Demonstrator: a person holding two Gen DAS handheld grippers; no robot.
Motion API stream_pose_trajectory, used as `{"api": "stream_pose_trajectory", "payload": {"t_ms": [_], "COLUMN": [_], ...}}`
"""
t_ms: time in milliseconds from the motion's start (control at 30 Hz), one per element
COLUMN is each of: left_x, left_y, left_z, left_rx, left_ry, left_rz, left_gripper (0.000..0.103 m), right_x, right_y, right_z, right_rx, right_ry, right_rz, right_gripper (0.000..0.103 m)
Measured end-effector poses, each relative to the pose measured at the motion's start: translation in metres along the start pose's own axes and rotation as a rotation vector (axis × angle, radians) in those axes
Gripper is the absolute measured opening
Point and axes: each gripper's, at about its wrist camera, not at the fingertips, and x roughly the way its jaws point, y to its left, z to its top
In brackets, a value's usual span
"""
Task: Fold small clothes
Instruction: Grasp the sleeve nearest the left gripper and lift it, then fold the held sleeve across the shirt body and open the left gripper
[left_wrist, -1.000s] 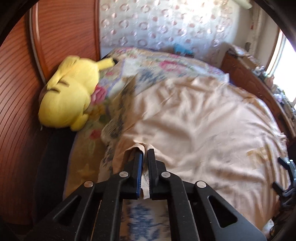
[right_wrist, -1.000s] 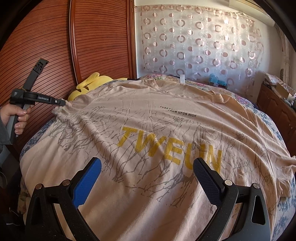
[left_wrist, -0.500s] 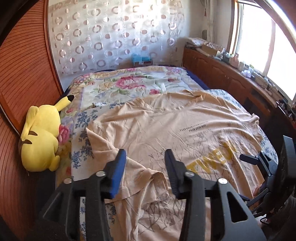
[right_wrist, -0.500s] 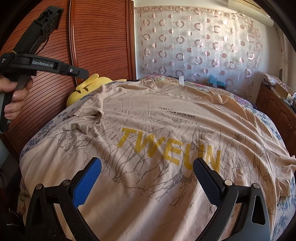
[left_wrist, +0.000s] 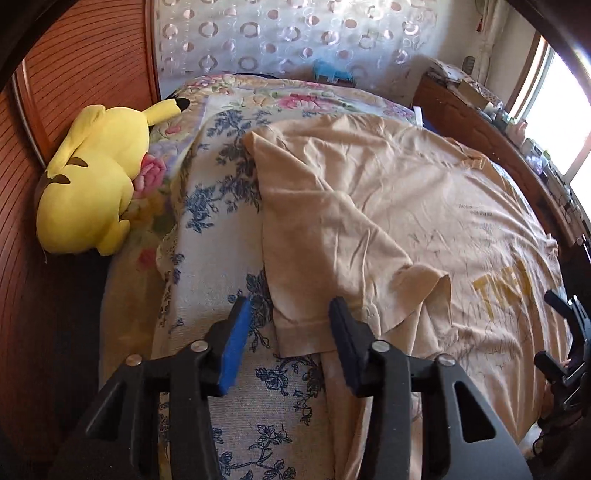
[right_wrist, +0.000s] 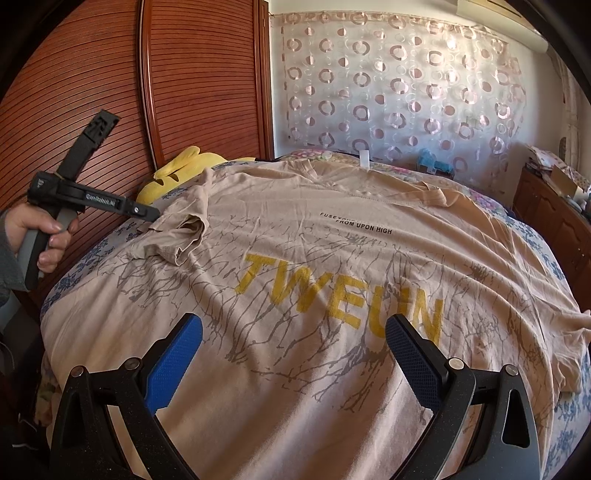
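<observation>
Along the bed's left edge, the left gripper (left_wrist: 284, 332) stands half open over the folded-in sleeve (left_wrist: 332, 258), pressing nothing; a second ago it pinched that sleeve, and its jaws have just been opening. Spread across the bed (right_wrist: 535, 236), the beige T-shirt (right_wrist: 332, 295) has one sleeve folded, the rest unfolded. Right gripper (right_wrist: 295, 350): wide, empty.

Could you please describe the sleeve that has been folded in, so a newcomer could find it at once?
On the bed lies a beige T-shirt printed with yellow letters. The folded sleeve sits on its wardrobe-side shoulder, near the yellow plush toy. Unlike the flat fabric around it, it lies crumpled on top.
</observation>
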Motion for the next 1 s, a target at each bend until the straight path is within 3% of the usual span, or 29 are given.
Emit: {"api": "stream_pose_trajectory", "payload": {"t_ms": [67,200,533,767,800,867,933,967,1000], "left_x": [0.001,-0.001,-0.032,-0.033,-0.033,-0.036,-0.041,-0.041,-0.040], "left_y": [-0.007,-0.017,-0.083,-0.129,-0.132,-0.133,-0.129,-0.128,-0.126], "left_z": [-0.001,-0.001,0.055,0.093,0.095,0.095,0.090,0.086,0.083], "left_rx": [0.025,0.073,0.211,0.293,0.295,0.293,0.293,0.296,0.297], "left_ry": [0.001,0.004,-0.082,-0.123,-0.125,-0.131,-0.149,-0.150,-0.141], "left_rz": [0.022,0.022,-0.034,-0.046,-0.051,-0.062,-0.078,-0.080,-0.070], "left_gripper": [0.044,0.004,0.003,0.004,0.005,0.022,0.047,0.051,0.064], "right_x": [0.001,0.002,0.002,0.002,0.002,0.002,0.001,0.001,0.001], "right_y": [0.000,0.000,-0.001,0.000,-0.001,0.000,0.000,0.000,-0.001], "right_z": [0.000,0.001,0.000,0.000,0.000,-0.001,-0.002,-0.002,-0.002], "right_rx": [0.000,-0.001,0.000,0.001,0.000,0.000,-0.001,-0.001,-0.001], "right_ry": [0.003,0.004,0.000,-0.001,-0.001,-0.003,-0.006,-0.008,-0.009], "right_rz": [0.002,0.000,0.000,0.001,0.002,0.003,0.004,0.005,0.006], "right_gripper": [0.100,0.100,0.100,0.100,0.100,0.100,0.100,0.100,0.100]}}
